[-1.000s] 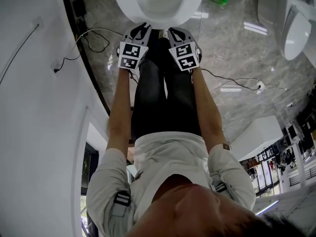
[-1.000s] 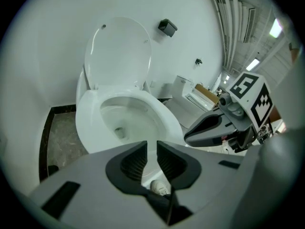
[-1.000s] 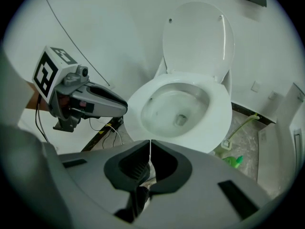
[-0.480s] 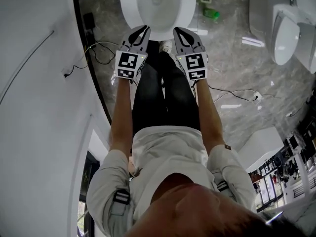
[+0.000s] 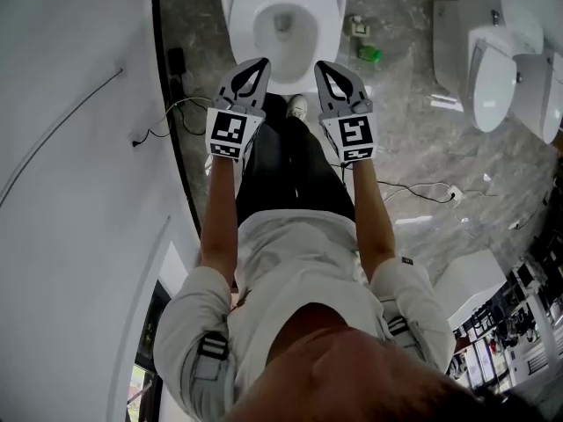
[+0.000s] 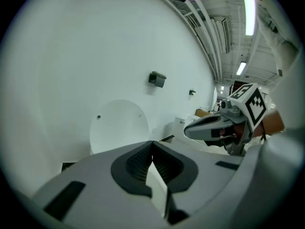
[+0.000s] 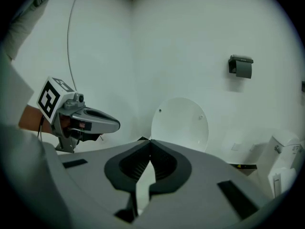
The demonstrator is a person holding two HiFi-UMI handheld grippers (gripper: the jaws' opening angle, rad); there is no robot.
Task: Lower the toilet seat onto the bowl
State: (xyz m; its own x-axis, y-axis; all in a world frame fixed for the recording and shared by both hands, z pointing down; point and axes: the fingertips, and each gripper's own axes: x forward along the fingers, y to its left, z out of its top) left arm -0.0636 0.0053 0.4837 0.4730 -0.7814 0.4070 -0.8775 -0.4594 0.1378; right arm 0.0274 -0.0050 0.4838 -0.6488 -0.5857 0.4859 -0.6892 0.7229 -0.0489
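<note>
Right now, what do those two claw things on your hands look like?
Both are grey and pointed: left gripper, right gripper. Each carries a white cube with black square markers and has black ribbed pads inside. The person wears short pale sleeves.

Head view: both arms reach forward and down, near parallel, left forearm (image 5: 218,214) and right forearm (image 5: 369,214) bare below short pale sleeves (image 5: 189,323). Left gripper (image 5: 259,63) and right gripper (image 5: 323,65) sit side by side, apart, tips about level, both pointing ahead and a little downward. 1 marker cube (image 5: 231,133) tops the rear of each gripper, above the wrist. Left gripper view: fingers (image 6: 136,162) meet at the tips, having just been closing, nothing between them. Right gripper view: fingers (image 7: 164,162) also pressed together, nothing held. Each gripper shows in the other's view, alongside, not touching.
</note>
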